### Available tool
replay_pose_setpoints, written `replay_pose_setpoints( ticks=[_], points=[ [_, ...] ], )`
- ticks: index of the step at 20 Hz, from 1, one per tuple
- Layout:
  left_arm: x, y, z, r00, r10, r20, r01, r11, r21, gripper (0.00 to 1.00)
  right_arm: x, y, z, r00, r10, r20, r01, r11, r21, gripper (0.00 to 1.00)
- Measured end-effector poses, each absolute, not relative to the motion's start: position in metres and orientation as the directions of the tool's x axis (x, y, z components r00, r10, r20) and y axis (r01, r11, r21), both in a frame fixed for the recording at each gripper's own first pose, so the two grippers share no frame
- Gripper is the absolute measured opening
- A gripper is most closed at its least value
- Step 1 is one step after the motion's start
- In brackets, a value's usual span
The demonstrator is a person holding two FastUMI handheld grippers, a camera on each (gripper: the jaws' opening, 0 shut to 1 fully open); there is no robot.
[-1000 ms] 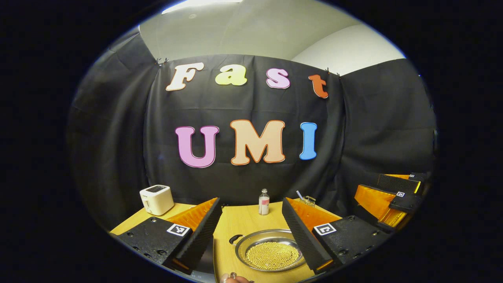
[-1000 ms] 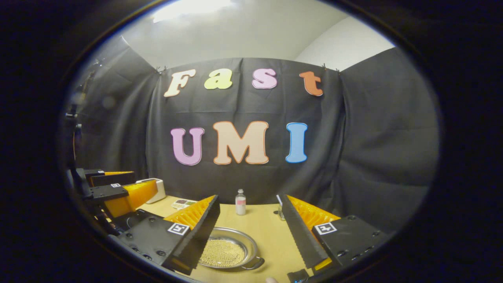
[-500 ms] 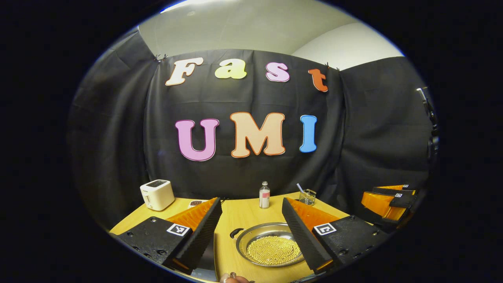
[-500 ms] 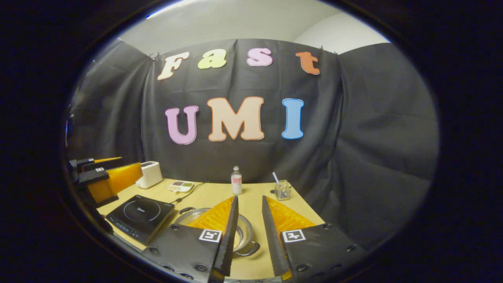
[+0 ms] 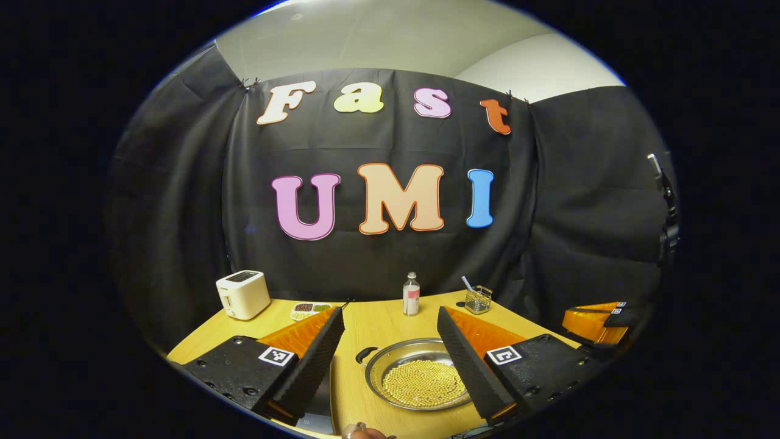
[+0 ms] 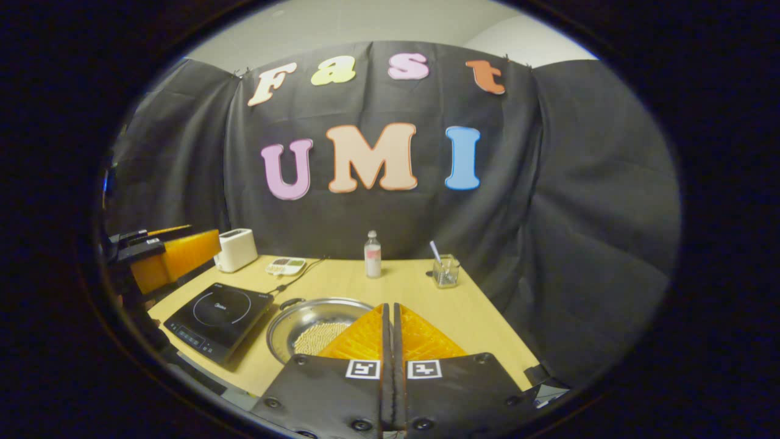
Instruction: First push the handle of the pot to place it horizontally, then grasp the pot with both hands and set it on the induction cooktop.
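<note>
A shallow steel pot (image 5: 420,378) holding small yellow beads sits on the wooden table, with one loop handle (image 5: 364,355) at its far left. My left gripper (image 5: 390,312) is open, above and short of the pot, with nothing between its fingers. In the right gripper view the pot (image 6: 301,326) lies right of the black induction cooktop (image 6: 219,316), its far handle (image 6: 291,301) pointing back. My right gripper (image 6: 390,306) is shut, fingers pressed together over the pot's near right side, hiding that part. The left gripper (image 6: 167,259) hangs over the table's left end.
At the back stand a white toaster (image 6: 236,258), a small divided dish (image 6: 285,266), a bottle (image 6: 372,255) and a glass (image 6: 446,270) with a spoon. A cord runs from the cooktop toward the wall. The table's right edge (image 6: 499,332) drops off near the cloth.
My right gripper went from wide open to fully shut and now looks down on more of the table. The left gripper tipped slightly downward and stayed open. The pot has not moved.
</note>
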State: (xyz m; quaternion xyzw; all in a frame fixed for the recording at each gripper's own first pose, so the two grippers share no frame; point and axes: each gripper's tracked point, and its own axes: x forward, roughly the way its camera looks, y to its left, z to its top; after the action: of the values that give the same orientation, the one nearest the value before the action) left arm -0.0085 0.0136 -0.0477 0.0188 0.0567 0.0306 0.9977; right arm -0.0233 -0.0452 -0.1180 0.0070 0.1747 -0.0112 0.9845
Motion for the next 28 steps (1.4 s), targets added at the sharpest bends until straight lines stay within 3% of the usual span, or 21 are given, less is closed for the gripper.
replay_pose_setpoints(
  ticks=[11, 20, 28],
  points=[
    [0.001, 0.027, -0.083, 0.978, 0.075, -0.196, -0.067, 0.997, 0.048, 0.99, -0.039, -0.014, -0.236, 0.766, 0.097, -0.635, -0.017, 0.991, 0.131, 0.02],
    [0.013, 0.039, -0.100, 0.977, 0.050, -0.205, -0.029, 0.994, 0.106, 0.99, -0.051, -0.007, -0.302, 0.660, 0.069, -0.748, 0.065, 0.987, 0.148, 0.00],
    [0.017, 0.053, -0.112, 0.965, 0.095, -0.243, -0.066, 0.990, 0.124, 0.98, -0.041, -0.017, -0.346, 0.574, 0.049, -0.818, 0.103, 0.986, 0.132, 0.00]
  ],
)
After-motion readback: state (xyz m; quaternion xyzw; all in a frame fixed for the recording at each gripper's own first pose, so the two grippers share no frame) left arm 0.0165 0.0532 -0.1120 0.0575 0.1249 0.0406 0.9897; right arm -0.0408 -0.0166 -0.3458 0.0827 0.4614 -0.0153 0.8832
